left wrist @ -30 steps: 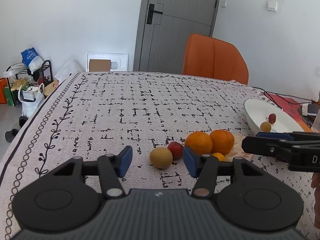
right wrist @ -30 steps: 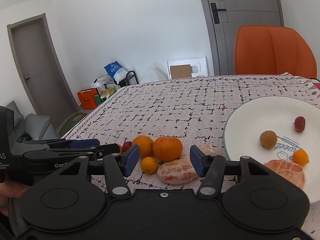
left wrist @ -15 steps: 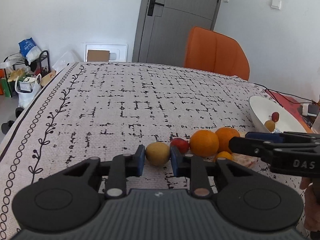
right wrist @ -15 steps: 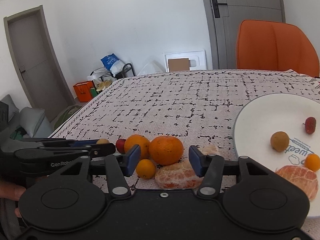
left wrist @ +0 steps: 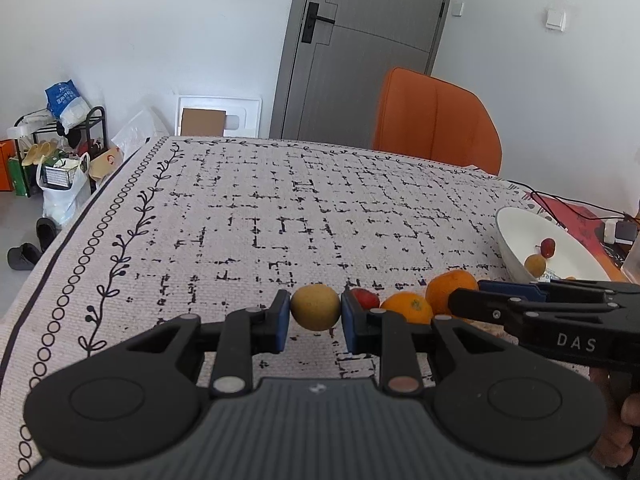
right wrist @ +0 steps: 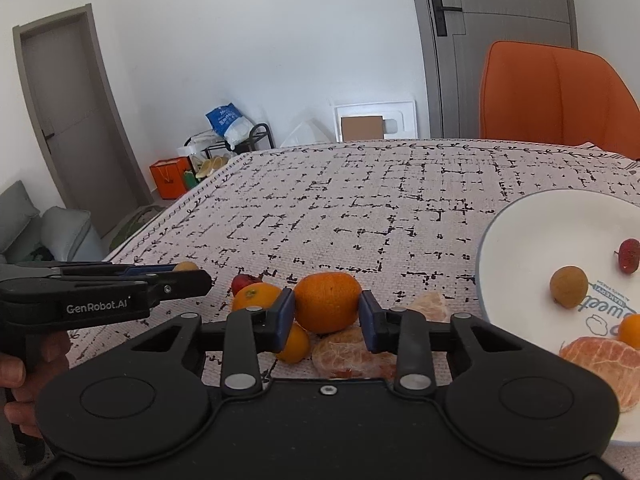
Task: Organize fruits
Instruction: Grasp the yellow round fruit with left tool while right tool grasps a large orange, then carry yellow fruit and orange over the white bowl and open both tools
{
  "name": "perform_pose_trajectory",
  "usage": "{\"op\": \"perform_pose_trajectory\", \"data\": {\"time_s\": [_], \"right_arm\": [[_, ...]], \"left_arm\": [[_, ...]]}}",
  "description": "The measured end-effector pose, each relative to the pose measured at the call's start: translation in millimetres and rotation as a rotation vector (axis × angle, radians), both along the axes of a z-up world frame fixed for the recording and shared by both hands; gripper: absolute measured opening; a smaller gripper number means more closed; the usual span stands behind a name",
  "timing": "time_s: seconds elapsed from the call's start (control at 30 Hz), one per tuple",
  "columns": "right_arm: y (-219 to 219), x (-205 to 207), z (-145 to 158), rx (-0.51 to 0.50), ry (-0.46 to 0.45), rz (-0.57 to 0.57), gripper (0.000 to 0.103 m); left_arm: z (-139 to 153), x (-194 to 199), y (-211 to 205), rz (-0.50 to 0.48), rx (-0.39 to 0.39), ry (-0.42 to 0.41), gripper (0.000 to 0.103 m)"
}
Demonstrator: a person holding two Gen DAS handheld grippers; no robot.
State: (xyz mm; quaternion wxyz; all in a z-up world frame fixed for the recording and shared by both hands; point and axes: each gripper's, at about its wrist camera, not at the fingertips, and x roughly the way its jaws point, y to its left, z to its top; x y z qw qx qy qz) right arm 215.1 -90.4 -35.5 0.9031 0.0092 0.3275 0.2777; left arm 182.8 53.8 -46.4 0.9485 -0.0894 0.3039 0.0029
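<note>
The left gripper (left wrist: 315, 316) is clamped on the round yellow-brown fruit (left wrist: 315, 307) and the right gripper (right wrist: 327, 314) on the large orange (right wrist: 327, 302), both near the table's front edge. Lift straight up (steady pressure), then carry to the white bowl (right wrist: 516, 236). A second ago both pairs of fingers stood apart.

Over the last second the left gripper (left wrist: 315, 315) has narrowed from wide open until its blue pads touch both sides of the round yellowish-brown fruit (left wrist: 315, 306), which earlier lay on the tablecloth ahead of the open fingers. The right gripper (right wrist: 327, 312) has likewise drawn in from a wide spread around the fruit pile, and its blue pads now press against the sides of the large round orange (right wrist: 327, 301).
</note>
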Motion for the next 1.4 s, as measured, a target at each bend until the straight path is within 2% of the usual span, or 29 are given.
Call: {"op": "perform_pose_trajectory", "data": {"time_s": [0.13, 0.17, 0.2, 0.23, 0.33, 0.37, 0.53, 0.6, 0.67, 0.93, 1.0, 1.23, 1.27, 1.3, 1.4], "right_arm": [[-6.6, -4.9, 3.4, 0.023, -0.004, 0.007, 0.031], [-8.0, -6.3, 4.4, 0.026, -0.009, 0.009, 0.026], [-8.2, -6.5, 6.2, 0.029, -0.012, 0.01, 0.005], [-9.9, -7.4, 7.5, 0.035, -0.013, 0.011, 0.0], [-14.1, -9.0, 10.4, 0.048, -0.013, 0.006, 0.0], [-15.2, -9.0, 10.2, 0.047, -0.007, 0.004, 0.0], [-18.1, -11.7, 7.9, 0.059, 0.006, 0.002, 0.014], [-16.6, -10.6, 7.0, 0.059, 0.012, 0.01, 0.028], [-13.1, -9.0, 6.6, 0.052, 0.007, 0.014, 0.037], [0.0, 4.3, 4.7, 0.045, 0.017, 0.012, 0.038], [3.5, 7.4, 3.5, 0.04, 0.015, 0.012, 0.041], [13.8, 16.9, -6.5, 0.029, 0.04, 0.014, 0.044], [14.3, 16.8, -7.0, 0.029, 0.033, 0.017, 0.044], [14.1, 17.2, -6.9, 0.02, 0.03, 0.021, 0.036], [13.7, 17.2, -3.2, -0.002, 0.03, 0.017, 0.035]], "left_arm": [[7.9, -3.9, -3.7, -0.004, 0.009, -0.022, 0.026], [8.9, -4.4, -4.9, -0.005, 0.011, -0.025, 0.026], [10.3, -5.0, -6.4, -0.006, 0.013, -0.028, 0.026], [11.3, -5.4, -7.6, -0.008, 0.015, -0.031, 0.026], [13.0, -7.2, -12.1, -0.017, 0.022, -0.039, 0.026], [13.3, -7.4, -13.2, -0.019, 0.023, -0.04, 0.026], [12.3, -8.5, -14.7, -0.018, 0.024, -0.039, 0.026], [11.6, -8.9, -14.2, -0.017, 0.024, -0.037, 0.026], [11.1, -8.7, -11.6, -0.011, 0.023, -0.039, 0.026], [6.7, -8.6, 4.5, 0.021, 0.005, -0.029, 0.026], [5.3, -8.4, 8.6, 0.027, 0.0, -0.026, 0.026], [-1.0, -6.0, 16.6, 0.041, -0.005, -0.01, 0.026], [-1.2, -5.6, 17.1, 0.043, -0.008, -0.01, 0.026], [-1.2, -4.9, 16.9, 0.043, -0.01, -0.011, 0.026], [0.6, -5.0, 14.3, 0.038, -0.011, -0.017, 0.026]]}}
